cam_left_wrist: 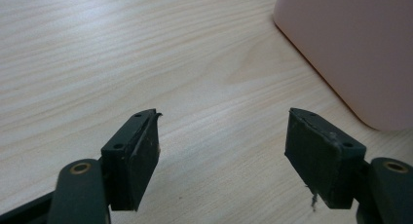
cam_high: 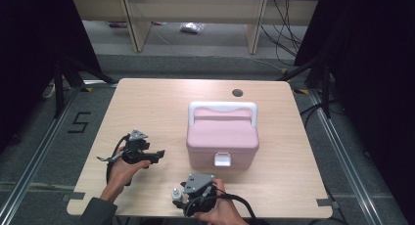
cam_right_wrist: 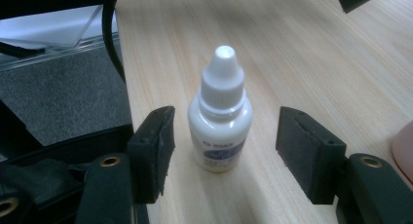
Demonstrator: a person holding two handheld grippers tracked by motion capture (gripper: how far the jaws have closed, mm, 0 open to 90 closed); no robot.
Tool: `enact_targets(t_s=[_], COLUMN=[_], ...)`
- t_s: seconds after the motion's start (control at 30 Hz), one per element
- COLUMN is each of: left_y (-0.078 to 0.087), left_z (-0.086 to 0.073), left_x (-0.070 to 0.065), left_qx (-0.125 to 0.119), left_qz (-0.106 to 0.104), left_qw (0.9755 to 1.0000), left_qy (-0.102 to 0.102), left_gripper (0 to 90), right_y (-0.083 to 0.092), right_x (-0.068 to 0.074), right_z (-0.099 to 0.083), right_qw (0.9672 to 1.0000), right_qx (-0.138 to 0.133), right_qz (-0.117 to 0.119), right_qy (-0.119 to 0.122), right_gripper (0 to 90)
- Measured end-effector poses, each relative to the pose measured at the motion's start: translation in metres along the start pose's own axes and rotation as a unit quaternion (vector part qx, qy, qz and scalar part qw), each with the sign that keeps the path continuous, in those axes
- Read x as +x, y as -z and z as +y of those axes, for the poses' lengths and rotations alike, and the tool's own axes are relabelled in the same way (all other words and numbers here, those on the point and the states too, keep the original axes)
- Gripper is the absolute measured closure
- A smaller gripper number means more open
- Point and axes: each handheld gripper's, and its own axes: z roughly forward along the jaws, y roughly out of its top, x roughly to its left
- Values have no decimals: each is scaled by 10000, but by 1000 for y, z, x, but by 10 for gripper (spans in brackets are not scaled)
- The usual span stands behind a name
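Bottle (cam_right_wrist: 220, 112), white and capped, stands upright at the table's (cam_high: 147, 102) near edge, between the right gripper's (cam_right_wrist: 226, 151) parted jaws, untouched. Left gripper (cam_left_wrist: 224, 151) hovers with jaws wide apart and bare, near the pink box (cam_high: 222, 137).

Grey carpet floor (cam_high: 205, 56) – pale wooden furniture legs (cam_high: 131, 24) behind, dark curtains (cam_high: 29, 49) flanking
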Motion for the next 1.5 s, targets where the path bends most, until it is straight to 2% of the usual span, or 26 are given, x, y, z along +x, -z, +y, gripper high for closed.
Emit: enact_targets(t_s=[0.27, 0.4, 0.53, 0.73, 0.83, 0.9, 0.97, 1.03, 1.1, 1.13, 1.4, 1.43, 1.47, 1.5], left_y=[-1, -2, -2, 1, 0, 0, 0, 0, 1, 1, 1, 2, 2, 2], left_z=[0, -1, -2, -1, -1, -2, -1, -1, -1, -1, 2, 2, 2, 3], left_x=[0, 1, 2, 2, 3, 3, 3, 3, 3, 3, 1, 0, 0, 0], left_qx=[30, 97, 100, 76, 89, 88, 77, 81, 89, 83, 113, 137, 155, 147], left_qz=[-8, -2, 6, 1, 3, 23, 7, 4, -3, 2, -53, -55, -39, -68], left_qw=[10000, 9999, 9999, 10000, 9999, 9999, 10000, 10000, 9999, 9999, 9998, 9998, 9997, 9997], left_qy=[-34, -80, -49, -53, -50, -62, -46, -48, -60, -63, -126, -143, -168, -156], left_gripper=[277, 276, 276, 276, 276, 276, 275, 274, 274, 274, 272, 272, 272, 271], right_y=[-9, -11, -6, 22, 38, 48, 58, 69, 79, 85, 123, 127, 131, 134], right_x=[0, 1, 1, -13, -21, -26, -32, -34, -38, -39, -54, -56, -57, -60], right_z=[2, 3, 5, 2, -7, -12, -16, -20, -26, -28, -56, -59, -62, -66], right_qw=[9998, 9995, 9995, 9995, 9991, 9986, 9983, 9972, 9971, 9961, 9907, 9891, 9881, 9873], right_qx=[82, 151, 161, 90, 109, 119, 66, 49, 24, 42, 24, 11, 67, 48], right_qz=[45, 68, -58, -245, -386, -457, -549, -650, -680, -758, -1105, -1217, -1223, -1309], right_qy=[159, 253, 281, 168, -112, -223, -209, -373, -333, -443, -796, -834, -928, -900], right_gripper=[496, 601, 603, 604, 603, 604, 604, 604, 603, 603, 603, 603, 603, 604])
